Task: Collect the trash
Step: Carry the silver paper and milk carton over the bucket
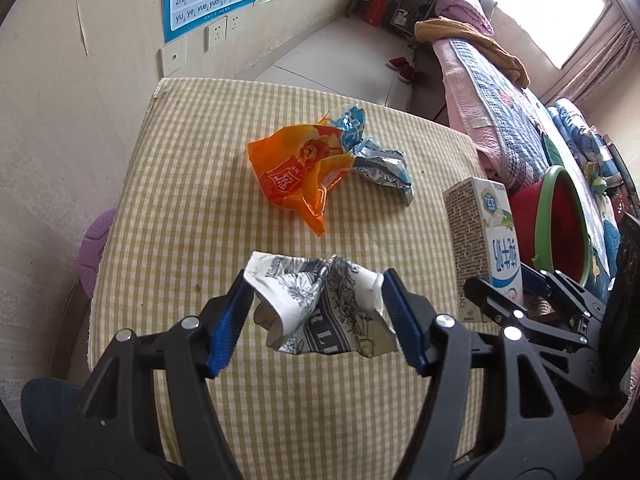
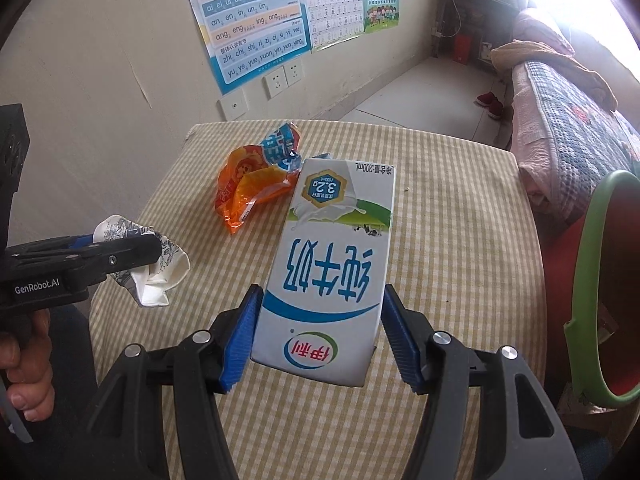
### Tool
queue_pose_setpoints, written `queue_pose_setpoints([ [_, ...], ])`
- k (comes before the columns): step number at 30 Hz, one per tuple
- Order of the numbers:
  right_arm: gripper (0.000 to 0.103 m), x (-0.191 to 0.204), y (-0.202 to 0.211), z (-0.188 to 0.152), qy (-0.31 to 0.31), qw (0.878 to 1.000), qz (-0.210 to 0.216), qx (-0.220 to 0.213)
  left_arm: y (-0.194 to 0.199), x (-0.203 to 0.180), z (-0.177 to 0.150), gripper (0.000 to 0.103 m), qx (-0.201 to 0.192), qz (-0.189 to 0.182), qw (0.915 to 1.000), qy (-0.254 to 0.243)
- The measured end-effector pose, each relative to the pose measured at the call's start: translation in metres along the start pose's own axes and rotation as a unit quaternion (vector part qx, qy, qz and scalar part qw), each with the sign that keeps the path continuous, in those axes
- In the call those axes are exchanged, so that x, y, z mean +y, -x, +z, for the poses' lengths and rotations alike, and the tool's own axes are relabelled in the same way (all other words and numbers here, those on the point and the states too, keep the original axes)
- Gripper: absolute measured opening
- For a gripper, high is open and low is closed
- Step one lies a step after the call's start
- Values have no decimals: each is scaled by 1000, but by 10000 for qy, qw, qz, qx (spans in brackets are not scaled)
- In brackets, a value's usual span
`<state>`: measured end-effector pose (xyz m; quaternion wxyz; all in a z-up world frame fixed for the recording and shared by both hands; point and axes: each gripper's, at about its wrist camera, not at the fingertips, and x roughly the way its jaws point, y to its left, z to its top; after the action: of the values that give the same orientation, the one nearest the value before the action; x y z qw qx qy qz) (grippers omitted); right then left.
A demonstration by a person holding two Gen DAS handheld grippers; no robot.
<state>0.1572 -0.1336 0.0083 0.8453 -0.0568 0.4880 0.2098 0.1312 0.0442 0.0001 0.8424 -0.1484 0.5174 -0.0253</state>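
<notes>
We have both pieces lifted off the checked worktop [image 1: 168, 184]: our left tool [image 1: 318, 306] is clamped partway closed on the crumpled paper cup [image 1: 320, 304], our right tool [image 2: 318, 326] likewise on the milk carton [image 2: 332, 264]. Next we'd judge a carry to the red bucket [image 1: 556, 216] at the right; the orange wrapper [image 1: 296, 172] remains behind

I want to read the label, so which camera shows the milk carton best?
The right wrist view: the milk carton fills the centre, its printed front facing the camera, clamped in the right gripper. The left wrist view shows it only at the right edge, mostly its brown side panel, partly hidden by the gripper.
</notes>
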Motion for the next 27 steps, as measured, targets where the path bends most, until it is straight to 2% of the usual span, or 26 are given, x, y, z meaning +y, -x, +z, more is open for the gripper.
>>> queue_pose_setpoints([
  [14, 58, -18, 56, -11, -167, 9986, -76, -501, 37, -37, -6, 63, -363, -43, 9990, -240],
  [27, 58, -76, 102, -17, -532, 9936, -261, -961, 43, -108, 3, 64, -538, -269, 9951, -781],
])
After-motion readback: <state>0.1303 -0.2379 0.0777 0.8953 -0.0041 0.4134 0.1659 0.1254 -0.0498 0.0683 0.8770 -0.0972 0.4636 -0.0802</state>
